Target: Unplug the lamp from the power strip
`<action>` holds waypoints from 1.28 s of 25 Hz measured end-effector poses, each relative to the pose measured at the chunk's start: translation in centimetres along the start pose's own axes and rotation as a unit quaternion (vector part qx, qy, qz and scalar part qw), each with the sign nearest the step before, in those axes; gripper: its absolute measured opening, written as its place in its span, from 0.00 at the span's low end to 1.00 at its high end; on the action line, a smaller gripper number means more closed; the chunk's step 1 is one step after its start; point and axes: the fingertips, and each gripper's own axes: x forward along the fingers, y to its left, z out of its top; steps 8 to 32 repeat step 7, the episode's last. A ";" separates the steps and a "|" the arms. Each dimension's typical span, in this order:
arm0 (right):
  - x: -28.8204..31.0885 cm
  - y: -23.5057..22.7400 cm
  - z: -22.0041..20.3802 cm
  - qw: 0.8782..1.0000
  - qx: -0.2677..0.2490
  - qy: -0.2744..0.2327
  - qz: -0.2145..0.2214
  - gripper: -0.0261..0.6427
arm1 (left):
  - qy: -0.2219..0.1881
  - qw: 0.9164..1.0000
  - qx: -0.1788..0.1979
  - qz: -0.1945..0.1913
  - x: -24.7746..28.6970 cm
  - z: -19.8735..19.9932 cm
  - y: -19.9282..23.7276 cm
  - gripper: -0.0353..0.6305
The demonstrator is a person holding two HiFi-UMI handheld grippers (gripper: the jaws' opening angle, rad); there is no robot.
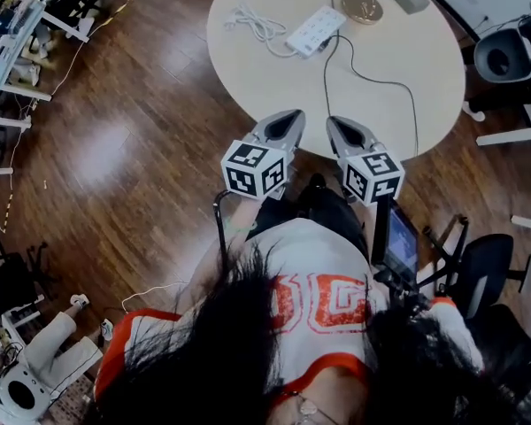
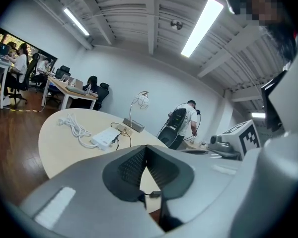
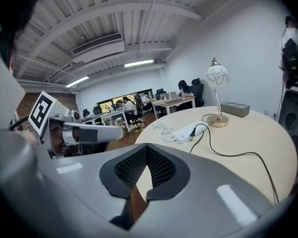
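A white power strip [image 1: 315, 31] lies on the far side of the round beige table [image 1: 425, 104], with its white cord [image 1: 252, 20] coiled to its left. A black plug [image 3: 192, 131] sits in the strip [image 3: 187, 131]. Its black cable [image 1: 372, 79] loops across the table. The lamp [image 3: 217, 76] has a gold base [image 1: 362, 8] and stands just beyond the strip. My left gripper [image 1: 288, 124] and right gripper [image 1: 341, 129] hover side by side at the table's near edge, well short of the strip. Both are shut and hold nothing.
A grey box [image 3: 236, 109] sits on the table behind the lamp. Office chairs [image 1: 504, 56] stand right of the table and a dark screen [image 1: 400, 242] is at my right side. A person [image 2: 186, 120] stands beyond the table. Wooden floor [image 1: 133, 140] lies to the left.
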 end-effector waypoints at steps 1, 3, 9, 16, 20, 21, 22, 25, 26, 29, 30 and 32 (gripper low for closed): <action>-0.1 0.1 0.0 1.000 0.001 -0.001 -0.003 0.04 | 0.000 1.000 0.001 -0.003 -0.1 0.0 -0.1 0.05; -0.3 0.4 -0.1 1.000 0.002 -0.003 -0.007 0.04 | -0.001 1.000 0.002 -0.008 -0.4 0.0 -0.3 0.05; -0.6 1.0 -0.5 1.000 0.002 -0.003 -0.012 0.04 | -0.001 1.000 0.001 -0.012 -1.2 -0.3 -0.4 0.05; -0.6 1.0 -0.5 1.000 0.002 -0.003 -0.012 0.04 | -0.001 1.000 0.001 -0.012 -1.2 -0.3 -0.4 0.05; -0.6 1.0 -0.5 1.000 0.002 -0.003 -0.012 0.04 | -0.001 1.000 0.001 -0.012 -1.2 -0.3 -0.4 0.05; -0.6 1.0 -0.5 1.000 0.002 -0.003 -0.012 0.04 | -0.001 1.000 0.001 -0.012 -1.2 -0.3 -0.4 0.05; -0.6 1.0 -0.5 1.000 0.002 -0.003 -0.012 0.04 | -0.001 1.000 0.001 -0.012 -1.2 -0.3 -0.4 0.05; -0.6 1.0 -0.5 1.000 0.002 -0.003 -0.012 0.04 | -0.001 1.000 0.001 -0.012 -1.2 -0.3 -0.4 0.05; -0.6 1.0 -0.5 1.000 0.002 -0.003 -0.012 0.04 | -0.001 1.000 0.001 -0.012 -1.2 -0.3 -0.4 0.05; -0.6 1.0 -0.5 1.000 0.002 -0.003 -0.012 0.04 | -0.001 1.000 0.001 -0.012 -1.2 -0.3 -0.4 0.05; -0.6 1.0 -0.5 1.000 0.002 -0.003 -0.012 0.04 | -0.001 1.000 0.001 -0.012 -1.2 -0.3 -0.4 0.05; -0.6 1.0 -0.5 1.000 0.002 -0.003 -0.012 0.04 | -0.001 1.000 0.001 -0.012 -1.2 -0.3 -0.4 0.05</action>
